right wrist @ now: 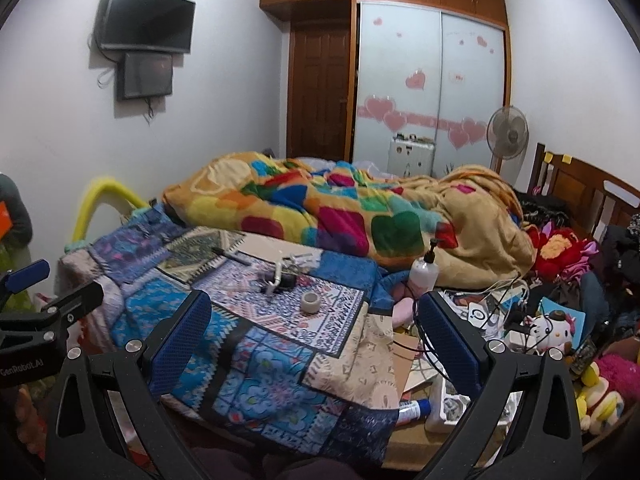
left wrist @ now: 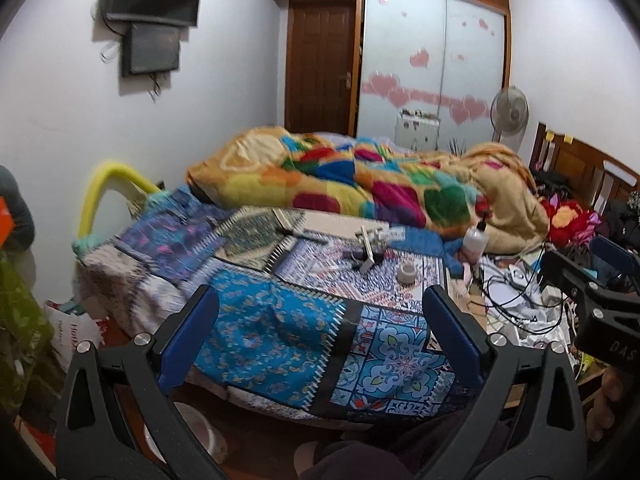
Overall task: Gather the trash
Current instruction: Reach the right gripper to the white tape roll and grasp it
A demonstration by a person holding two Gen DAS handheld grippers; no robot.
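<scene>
Small litter lies on the patchwork bedspread (left wrist: 280,320): a tape roll (left wrist: 407,274) (right wrist: 310,302) and a heap of white and dark scraps (left wrist: 368,250) (right wrist: 280,274). My left gripper (left wrist: 320,300) is open and empty, held above the near edge of the bed. My right gripper (right wrist: 314,314) is open and empty, about level with the tape roll. The left gripper also shows at the left edge of the right wrist view (right wrist: 28,280), and the right gripper at the right edge of the left wrist view (left wrist: 592,292).
A colourful heart blanket (right wrist: 340,216) is bunched across the bed. A white pump bottle (right wrist: 424,268) stands beside it. Cables, papers and plush toys (right wrist: 548,328) crowd the right side. A wardrobe (right wrist: 432,80), a fan (right wrist: 507,132) and a wall TV (right wrist: 146,18) are behind.
</scene>
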